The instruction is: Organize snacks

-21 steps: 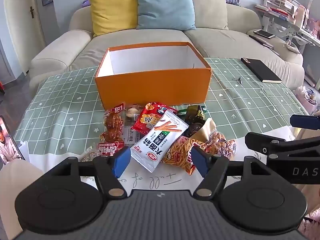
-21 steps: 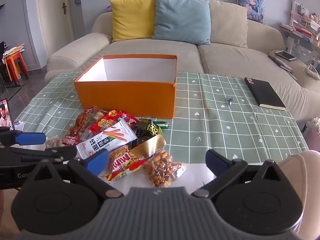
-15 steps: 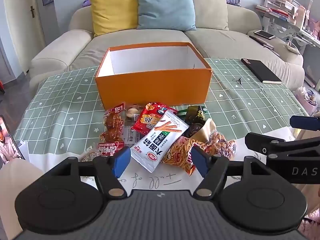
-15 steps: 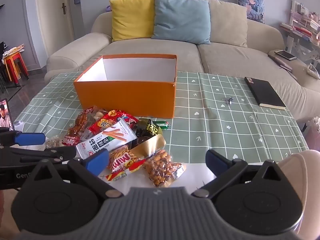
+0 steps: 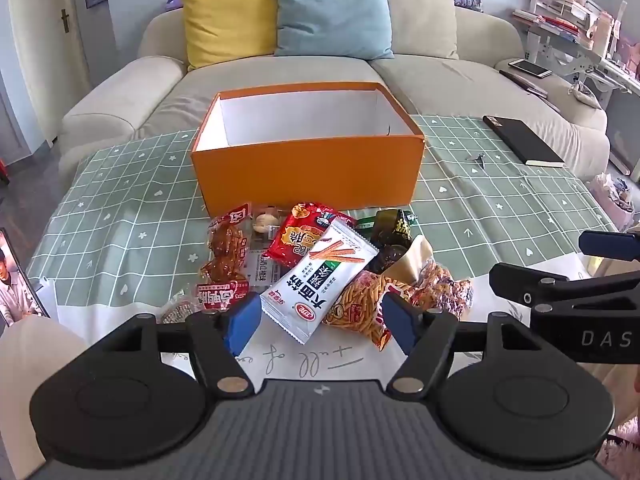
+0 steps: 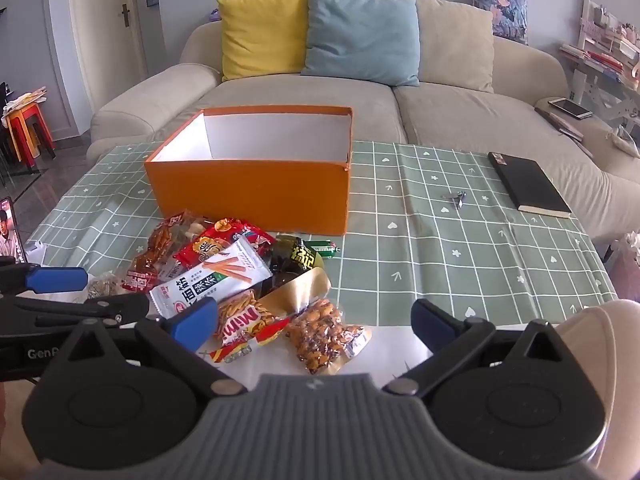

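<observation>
An open orange box (image 5: 308,172) with a white inside stands on the green checked tablecloth (image 5: 120,216); it also shows in the right wrist view (image 6: 252,192). A pile of snack packets lies in front of it: a white breadstick packet (image 5: 320,280), a red packet (image 5: 300,236), a dark packet (image 5: 390,236), an orange crisps bag (image 5: 360,308) and a peanut bag (image 6: 320,336). My left gripper (image 5: 320,322) is open just short of the white packet. My right gripper (image 6: 314,322) is open, near the peanut bag.
A black notebook (image 6: 528,184) and a small metal clip (image 6: 456,198) lie on the cloth at the right. A phone screen (image 5: 16,280) stands at the table's left edge. A beige sofa (image 5: 320,72) with cushions runs behind the table.
</observation>
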